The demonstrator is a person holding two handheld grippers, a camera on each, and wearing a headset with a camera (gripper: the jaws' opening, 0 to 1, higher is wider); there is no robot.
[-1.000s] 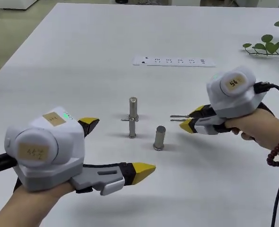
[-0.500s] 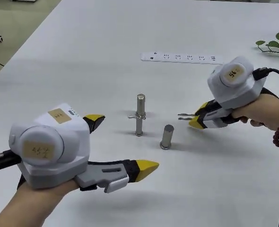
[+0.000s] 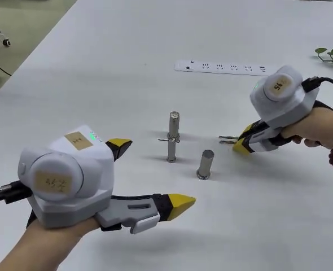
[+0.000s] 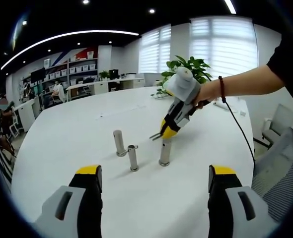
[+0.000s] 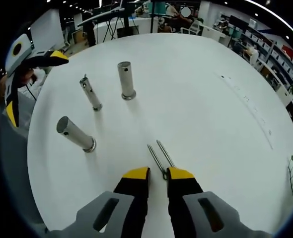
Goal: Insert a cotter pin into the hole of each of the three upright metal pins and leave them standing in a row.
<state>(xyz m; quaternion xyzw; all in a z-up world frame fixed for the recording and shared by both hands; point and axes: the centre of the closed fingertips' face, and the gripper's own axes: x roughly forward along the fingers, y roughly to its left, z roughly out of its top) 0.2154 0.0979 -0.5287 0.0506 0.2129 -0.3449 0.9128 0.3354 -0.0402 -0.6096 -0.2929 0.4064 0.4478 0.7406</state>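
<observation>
A white table (image 3: 99, 68) carries everything. Near its middle, three metal pins stand upright on their wider bases. A far pin (image 3: 174, 123) has a middle pin (image 3: 171, 151) just in front of it (a cotter pin (image 3: 165, 139) crosses the middle one near its top). A near pin (image 3: 205, 165) stands off to the right, apart from the other two. Farther back a flat white power strip (image 3: 227, 68) lies on the tabletop, and green plant leaves (image 3: 331, 52) show by the far right edge.
</observation>
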